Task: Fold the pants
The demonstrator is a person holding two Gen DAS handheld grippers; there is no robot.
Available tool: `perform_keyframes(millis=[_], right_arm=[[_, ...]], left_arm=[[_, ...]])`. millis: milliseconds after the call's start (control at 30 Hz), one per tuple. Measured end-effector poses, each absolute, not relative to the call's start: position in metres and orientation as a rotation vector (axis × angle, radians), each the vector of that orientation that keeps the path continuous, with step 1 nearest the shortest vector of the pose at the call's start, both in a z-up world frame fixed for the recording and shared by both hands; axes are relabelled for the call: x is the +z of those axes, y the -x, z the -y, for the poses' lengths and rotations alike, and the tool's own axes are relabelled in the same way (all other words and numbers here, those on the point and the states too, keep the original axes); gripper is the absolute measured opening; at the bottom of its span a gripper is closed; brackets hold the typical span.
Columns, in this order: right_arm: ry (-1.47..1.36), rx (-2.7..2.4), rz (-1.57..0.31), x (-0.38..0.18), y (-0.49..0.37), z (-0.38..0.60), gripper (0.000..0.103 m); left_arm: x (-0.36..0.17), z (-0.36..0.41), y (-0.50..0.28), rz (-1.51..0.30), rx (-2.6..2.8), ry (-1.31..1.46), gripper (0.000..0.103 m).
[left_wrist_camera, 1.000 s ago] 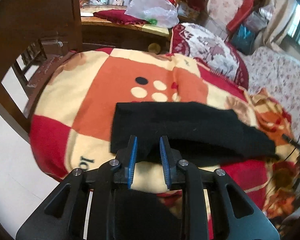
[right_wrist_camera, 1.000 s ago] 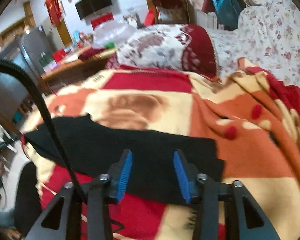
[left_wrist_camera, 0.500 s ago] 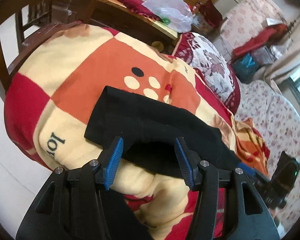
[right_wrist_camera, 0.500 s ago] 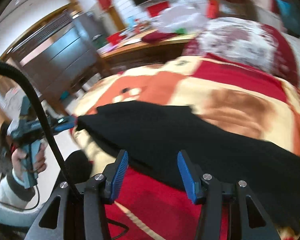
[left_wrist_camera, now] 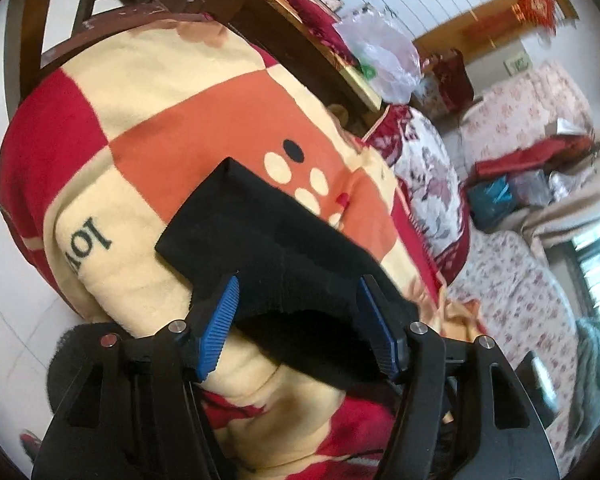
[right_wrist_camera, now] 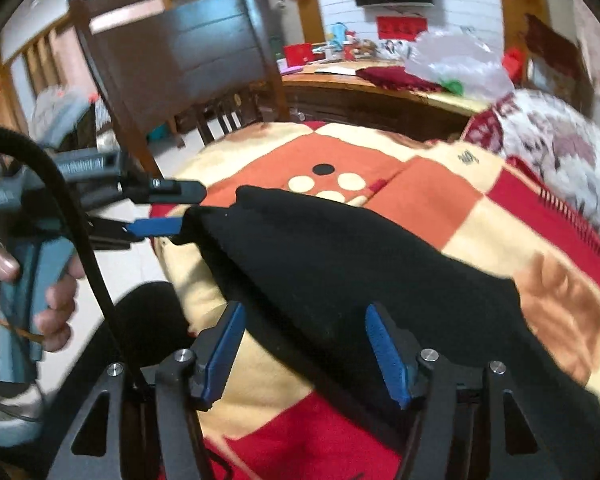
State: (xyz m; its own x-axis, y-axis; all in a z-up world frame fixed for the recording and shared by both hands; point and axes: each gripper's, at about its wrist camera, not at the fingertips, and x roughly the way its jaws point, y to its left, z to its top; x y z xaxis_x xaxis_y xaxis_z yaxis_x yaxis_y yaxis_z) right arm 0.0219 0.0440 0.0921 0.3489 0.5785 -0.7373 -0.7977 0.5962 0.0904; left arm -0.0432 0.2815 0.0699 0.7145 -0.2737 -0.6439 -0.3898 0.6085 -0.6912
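Left wrist view: the left gripper (left_wrist_camera: 300, 320) points down at the near edge of the black pants (left_wrist_camera: 283, 248), which lie as a long folded strip across the checked blanket (left_wrist_camera: 171, 120) covering the bed. Its jaws are opening; a raised fold of the cloth sits between the blue pads (left_wrist_camera: 219, 324), but neither pad presses on it, so nothing is held. Right wrist view: the right gripper (right_wrist_camera: 304, 348) hovers over the same strip further along, jaws likewise opening, with the pants (right_wrist_camera: 360, 264) lying in the gap between them and not gripped. To the left of this view the left gripper (right_wrist_camera: 171, 208), carried in the person's hand (right_wrist_camera: 47, 292), has its tip at the end of the strip. Judged step – a lengthwise fold appears done and released, and both tools are repositioning for the next fold. The next move calls for each gripper to close on all layers at one end of the strip, then carry that end over toward the other without dragging the blanket
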Motion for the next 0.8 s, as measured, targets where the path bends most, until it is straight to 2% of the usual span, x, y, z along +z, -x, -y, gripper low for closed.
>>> perform_keyframes(millis=[67, 133, 233, 300, 333, 367, 567, 800], right_arm=[[0.352, 0.904, -0.804, 0.088, -0.022, -0.051, 0.061], [0.369, 0.907, -0.806, 0.084, -0.027, -0.057, 0.061], [0.383, 0.904, -0.814, 0.079, -0.031, -0.063, 0.061], [0.391, 0.901, -0.822, 0.077, -0.032, -0.066, 0.055], [0.392, 0.903, -0.828, 0.076, -0.032, -0.067, 0.042], [0.379, 0.916, -0.839, 0.076, -0.032, -0.066, 0.036], [0.344, 0.932, -0.853, 0.08, -0.03, -0.067, 0.022], [0.257, 0.931, -0.894, 0.086, -0.043, -0.064, 0.021]], left_arm=[[0.07, -0.284, 0.042, -0.792, 0.074, 0.972, 0.061], [0.069, -0.285, 0.039, -0.774, 0.074, 0.999, 0.066], [0.061, -0.288, 0.031, -0.785, 0.083, 1.041, 0.066], [0.057, -0.289, 0.027, -0.784, 0.098, 1.057, 0.066], [0.056, -0.29, 0.026, -0.777, 0.103, 1.062, 0.066], [0.055, -0.291, 0.025, -0.767, 0.104, 1.071, 0.066], [0.059, -0.292, 0.025, -0.772, 0.084, 1.113, 0.066], [0.086, -0.281, 0.056, -0.777, 0.093, 0.995, 0.067]])
